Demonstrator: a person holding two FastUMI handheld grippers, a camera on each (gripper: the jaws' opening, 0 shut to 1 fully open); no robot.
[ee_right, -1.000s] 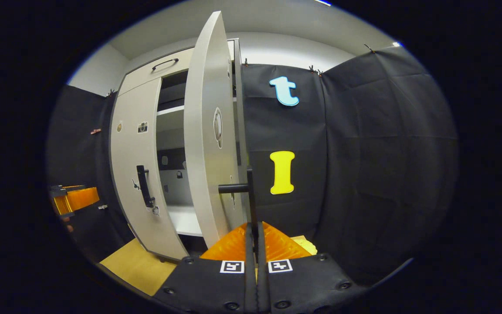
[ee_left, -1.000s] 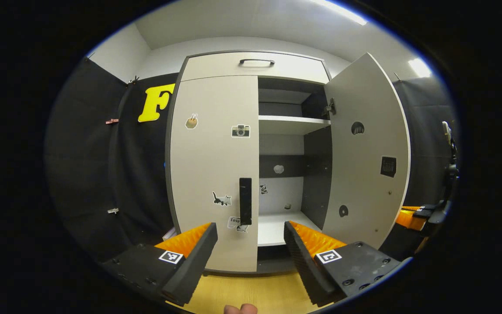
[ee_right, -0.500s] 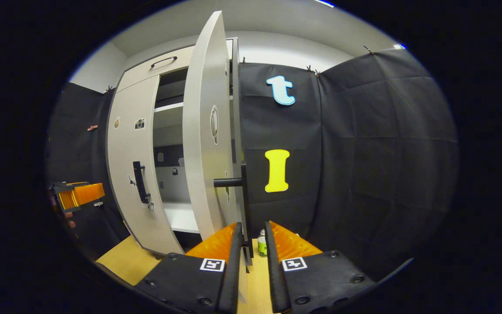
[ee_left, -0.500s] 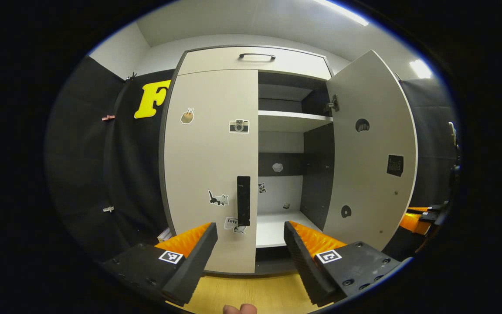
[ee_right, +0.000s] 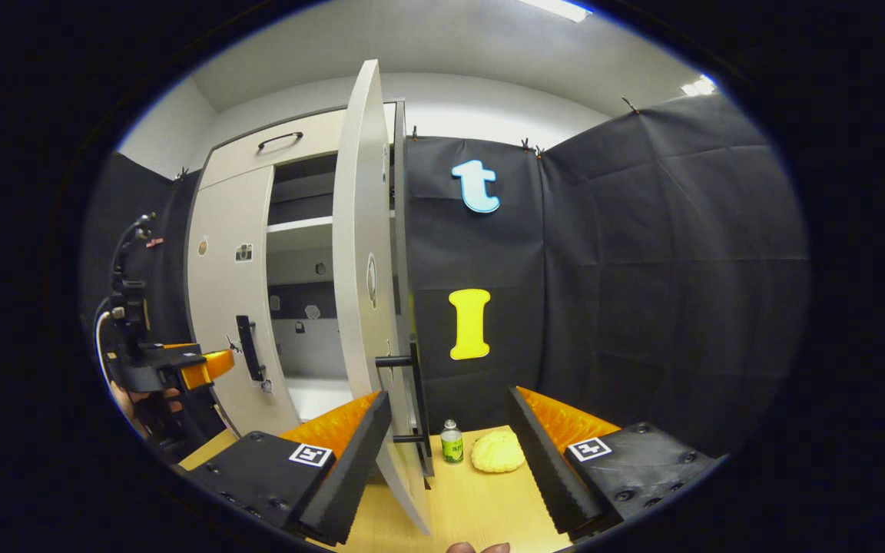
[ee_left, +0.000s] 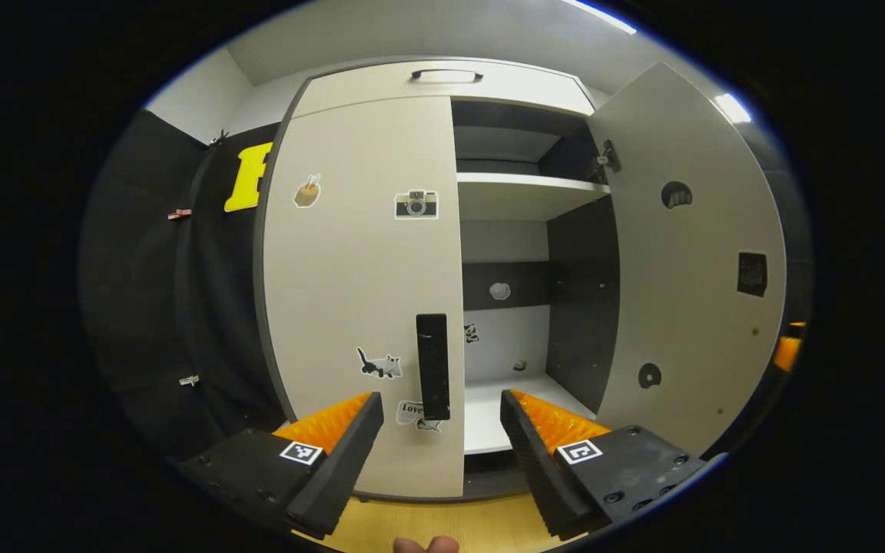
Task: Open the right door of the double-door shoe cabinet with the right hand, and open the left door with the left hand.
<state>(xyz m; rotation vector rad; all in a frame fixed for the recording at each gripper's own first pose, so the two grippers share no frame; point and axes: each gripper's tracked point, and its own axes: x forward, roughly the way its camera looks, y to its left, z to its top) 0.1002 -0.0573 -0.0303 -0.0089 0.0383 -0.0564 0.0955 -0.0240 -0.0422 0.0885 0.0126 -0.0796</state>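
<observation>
The light double-door shoe cabinet has its left door (ee_left: 358, 253) closed, with stickers and a black vertical handle (ee_left: 432, 365). My left gripper (ee_left: 440, 407) is open just in front of that handle, not touching it. The right door (ee_left: 688, 253) stands swung wide open. In the right gripper view that door (ee_right: 358, 269) is edge-on, and its black handle (ee_right: 415, 399) sits between my right gripper's (ee_right: 449, 401) spread fingers, which are open and off it. The left gripper (ee_right: 197, 365) appears there too, held by a hand, near the left door's handle (ee_right: 246, 349).
Inside the cabinet are a white upper shelf (ee_left: 519, 196) and a white bottom shelf (ee_left: 488, 415). A top drawer with a dark handle (ee_left: 446, 74) sits above the doors. A small green bottle (ee_right: 452, 443) and a yellow lump (ee_right: 498, 452) lie on the wooden surface behind the open door.
My right gripper has opened, let go of the right door's handle and drawn back a little. The left gripper has moved closer to the left door's handle.
</observation>
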